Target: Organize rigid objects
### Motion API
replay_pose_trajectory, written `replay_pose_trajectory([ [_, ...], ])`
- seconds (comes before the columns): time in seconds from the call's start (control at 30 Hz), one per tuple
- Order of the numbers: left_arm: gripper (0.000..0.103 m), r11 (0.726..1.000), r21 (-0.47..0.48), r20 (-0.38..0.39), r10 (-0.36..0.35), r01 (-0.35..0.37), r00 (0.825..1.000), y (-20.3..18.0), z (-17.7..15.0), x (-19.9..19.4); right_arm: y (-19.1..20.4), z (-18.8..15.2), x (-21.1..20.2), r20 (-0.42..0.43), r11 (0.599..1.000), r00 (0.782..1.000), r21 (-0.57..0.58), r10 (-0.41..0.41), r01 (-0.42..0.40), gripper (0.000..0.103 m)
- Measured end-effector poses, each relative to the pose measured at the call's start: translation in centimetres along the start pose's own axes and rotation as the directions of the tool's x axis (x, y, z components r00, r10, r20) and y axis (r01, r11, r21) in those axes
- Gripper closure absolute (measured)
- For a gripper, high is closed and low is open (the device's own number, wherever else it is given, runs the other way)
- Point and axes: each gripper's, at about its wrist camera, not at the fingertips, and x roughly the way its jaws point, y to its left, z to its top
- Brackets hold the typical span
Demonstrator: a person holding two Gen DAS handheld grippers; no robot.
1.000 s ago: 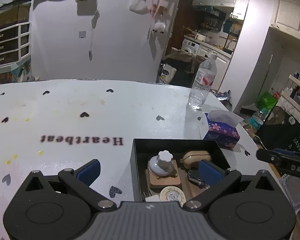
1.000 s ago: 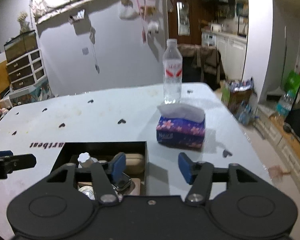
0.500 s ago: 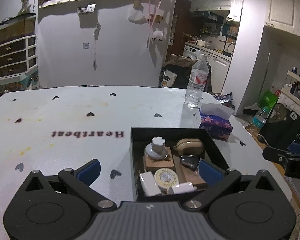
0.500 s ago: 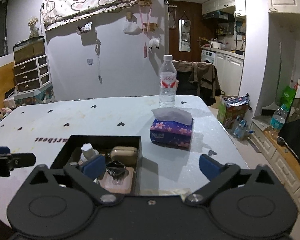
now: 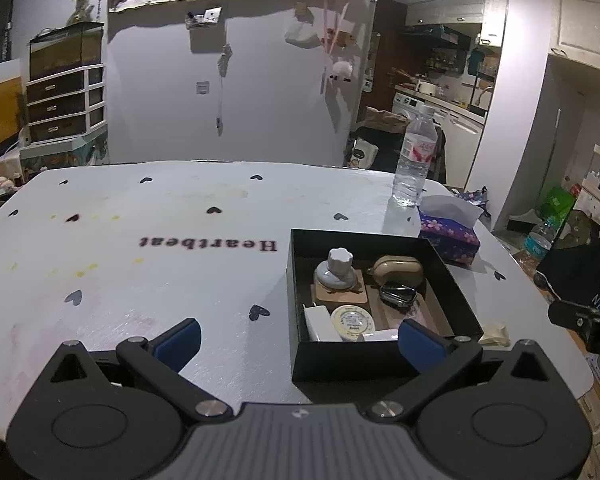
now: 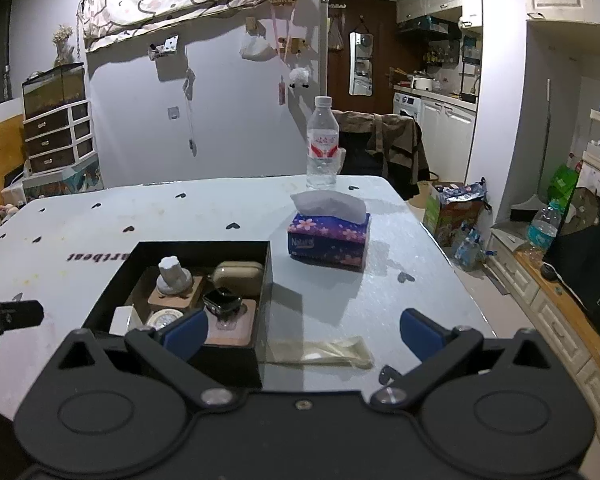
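A black open box (image 5: 298, 360) (image 6: 236, 364) stands on the white table. It holds a white knob-shaped piece on a wooden base (image 5: 338, 274) (image 6: 173, 276), a beige case (image 5: 399, 270) (image 6: 238, 276), a dark watch (image 5: 398, 294) (image 6: 222, 302), a round tin (image 5: 352, 320) (image 6: 164, 318) and white blocks (image 5: 316, 320). My left gripper (image 5: 298, 338) is open and empty, held back over the table's near edge. My right gripper (image 6: 302, 330) is open and empty, just right of the box.
A purple tissue box (image 5: 450, 234) (image 6: 328, 240) and a water bottle (image 5: 414, 160) (image 6: 322, 142) stand behind the black box. A clear plastic wrapper (image 6: 320, 352) lies by the box's right side. The table's right edge (image 6: 460, 280) drops off toward kitchen cabinets.
Both grippers have pulled back and up from the box. The right gripper's fingers have opened wider. More of the box's contents show now.
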Motion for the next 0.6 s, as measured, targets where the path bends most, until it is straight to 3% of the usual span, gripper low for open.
replay_pose_trajectory([
  [0.6, 0.0, 1.0, -0.013, 0.001, 0.012, -0.012, 1.0, 0.16, 0.1, -0.35, -0.09, 0.04, 0.05, -0.013, 1.0, 1.0, -0.002, -0.001, 0.001, 0.0],
])
